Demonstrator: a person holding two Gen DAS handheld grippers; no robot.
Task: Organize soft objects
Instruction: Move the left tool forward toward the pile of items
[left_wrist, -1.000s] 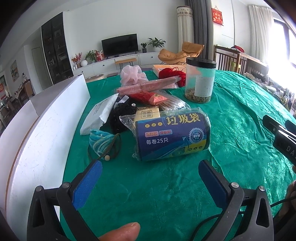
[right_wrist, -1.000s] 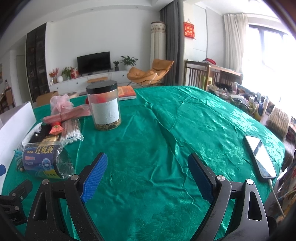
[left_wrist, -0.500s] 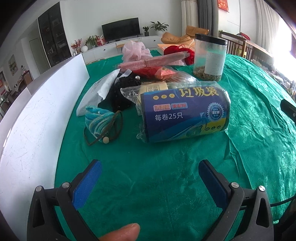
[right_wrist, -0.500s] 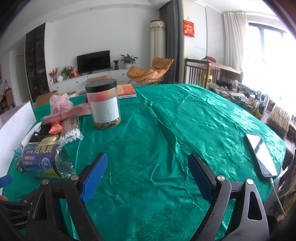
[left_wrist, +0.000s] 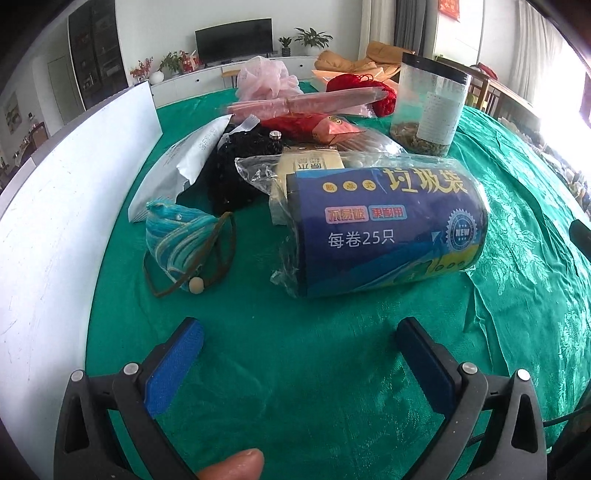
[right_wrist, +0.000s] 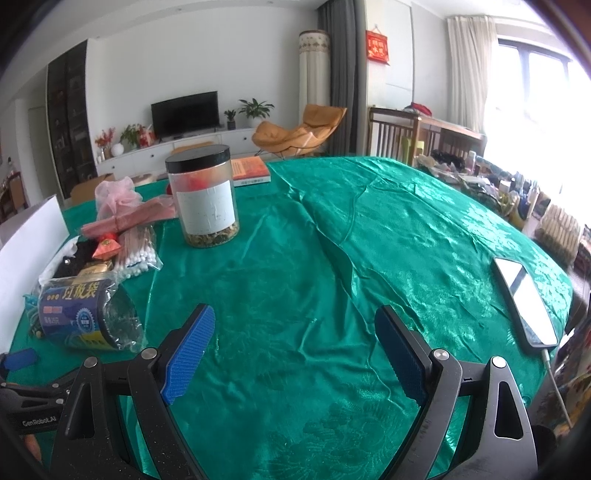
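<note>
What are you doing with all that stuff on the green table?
A person is sorting soft things with a hand-held gripper in each hand. The left hand-held gripper is open, facing the blue garbage bag roll and the striped pouch. The right hand-held gripper is open over bare tablecloth. Nothing is held.

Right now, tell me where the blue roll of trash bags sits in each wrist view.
Left wrist: blue roll of trash bags at centre, lying on its side just beyond the open jaws.
Right wrist: far left, near the edge.
Shared landmark: black-lidded jar standing behind it.
</note>
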